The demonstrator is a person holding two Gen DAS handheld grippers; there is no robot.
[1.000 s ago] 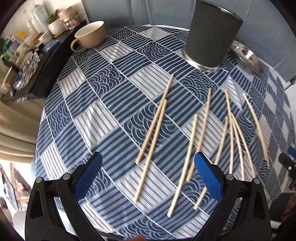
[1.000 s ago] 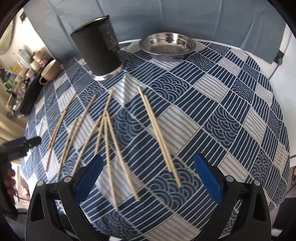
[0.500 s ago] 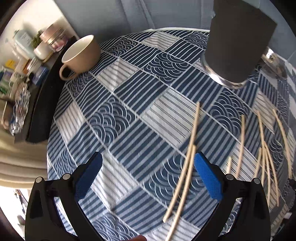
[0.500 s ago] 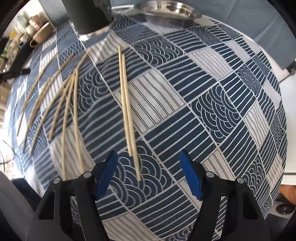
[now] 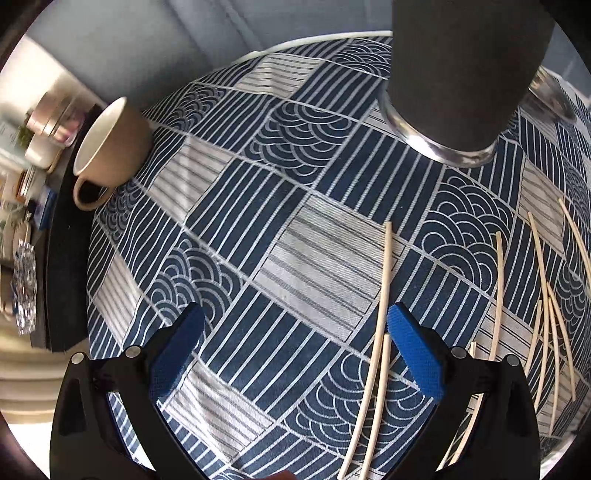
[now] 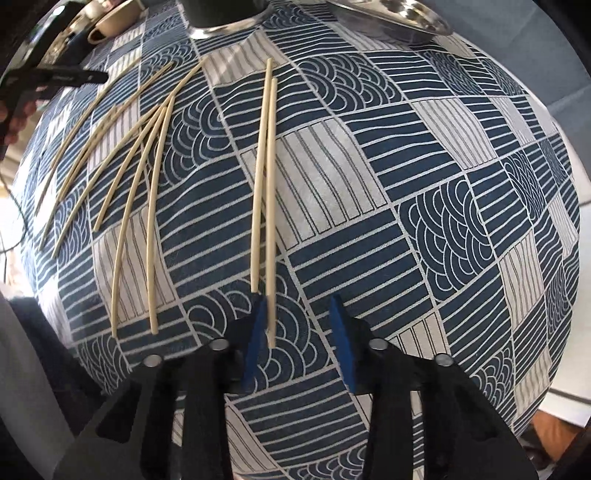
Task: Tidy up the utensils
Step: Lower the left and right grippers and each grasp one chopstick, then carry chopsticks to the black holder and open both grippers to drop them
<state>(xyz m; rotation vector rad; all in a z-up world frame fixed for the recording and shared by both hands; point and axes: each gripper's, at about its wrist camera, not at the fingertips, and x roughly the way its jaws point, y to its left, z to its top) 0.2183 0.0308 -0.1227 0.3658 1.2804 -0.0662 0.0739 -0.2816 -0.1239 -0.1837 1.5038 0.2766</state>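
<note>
Lying between the closing right gripper [image 6: 298,321] jaws: a chopstick [image 6: 272,206].

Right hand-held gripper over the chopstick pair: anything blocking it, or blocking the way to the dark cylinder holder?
Nothing visible. The right hand-held gripper has been closing, with the near end of one chopstick of the pair by its left pad and not yet pinched. Bare tablecloth runs from there to the dark cylinder holder.
</note>
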